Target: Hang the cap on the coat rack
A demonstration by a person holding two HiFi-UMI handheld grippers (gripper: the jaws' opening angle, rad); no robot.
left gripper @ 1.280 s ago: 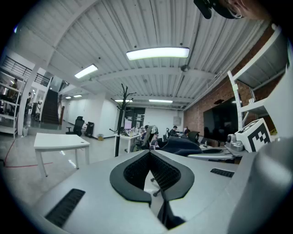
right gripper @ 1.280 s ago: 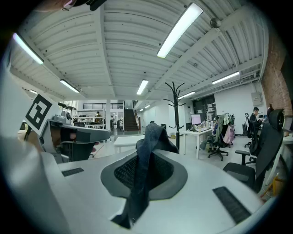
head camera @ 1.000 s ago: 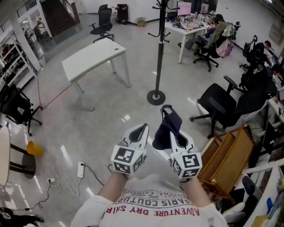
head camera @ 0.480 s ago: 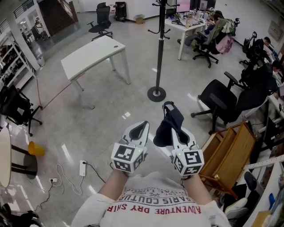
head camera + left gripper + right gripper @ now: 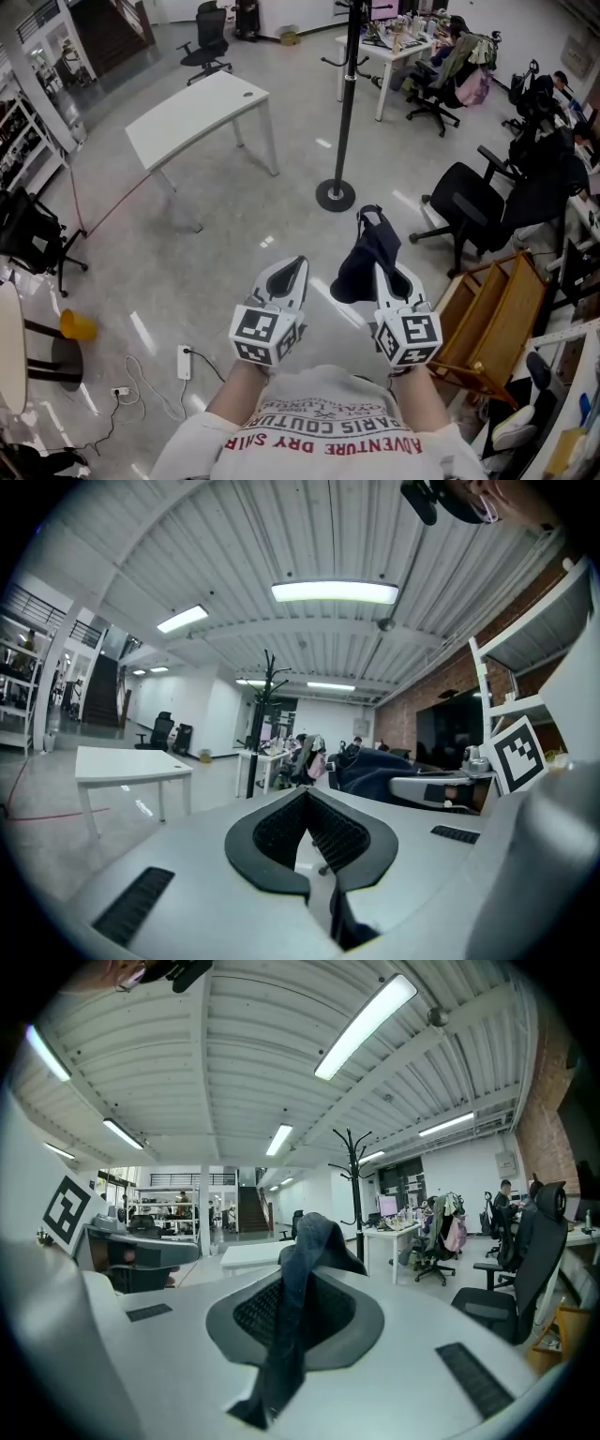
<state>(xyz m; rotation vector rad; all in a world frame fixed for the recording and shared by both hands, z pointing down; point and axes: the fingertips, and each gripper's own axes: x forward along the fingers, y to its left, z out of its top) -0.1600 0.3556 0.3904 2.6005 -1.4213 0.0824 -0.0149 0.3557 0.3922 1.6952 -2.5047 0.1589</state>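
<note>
A dark navy cap [image 5: 368, 255] hangs from my right gripper [image 5: 382, 270], which is shut on its fabric; in the right gripper view the cap [image 5: 298, 1288] drapes over the closed pads. My left gripper [image 5: 290, 272] is beside it, shut and empty, its pads meeting at the tip [image 5: 305, 797]. The black coat rack [image 5: 346, 103] stands ahead on the floor on a round base [image 5: 336, 195], well beyond both grippers. Its hooked top shows in the right gripper view [image 5: 355, 1162] and, smaller, in the left gripper view [image 5: 270, 682].
A white table [image 5: 197, 114] stands to the rack's left. Black office chairs [image 5: 487, 202] and a wooden shelf unit [image 5: 492, 314] crowd the right. A power strip with cables [image 5: 185, 361] and a yellow object [image 5: 77, 325] lie on the floor at left. People sit at desks behind.
The whole scene has slid nearer: the coat rack's base sits closer to the grippers than a second ago. Both grippers hold the same pose, the cap still in the right one.
</note>
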